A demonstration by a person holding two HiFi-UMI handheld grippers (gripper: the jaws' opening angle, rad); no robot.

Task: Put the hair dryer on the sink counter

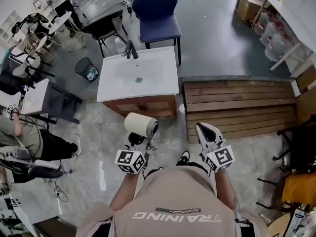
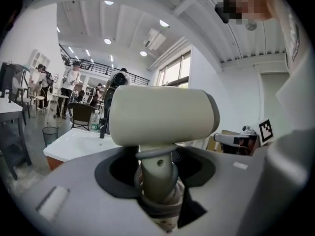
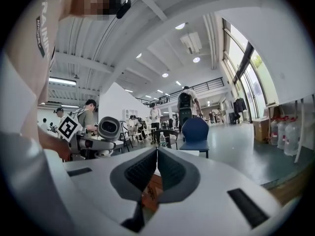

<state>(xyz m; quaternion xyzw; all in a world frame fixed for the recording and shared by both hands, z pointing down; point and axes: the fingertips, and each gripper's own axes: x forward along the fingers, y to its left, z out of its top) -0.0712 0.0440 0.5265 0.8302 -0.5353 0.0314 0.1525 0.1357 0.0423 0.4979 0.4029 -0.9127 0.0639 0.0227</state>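
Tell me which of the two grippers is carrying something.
The left gripper: it clamps the cream hair dryer by its handle. The right gripper is shut and empty.

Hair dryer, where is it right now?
In the head view the hair dryer sits left of centre, clamped by its handle in the left gripper, in front of the person and just short of the white sink counter.

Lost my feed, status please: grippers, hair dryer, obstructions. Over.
Left gripper shut on handle of cream plastic hair dryer. Right gripper shut, empty. White sink counter ahead, dryer not on it yet. Black faucet at its far edge.
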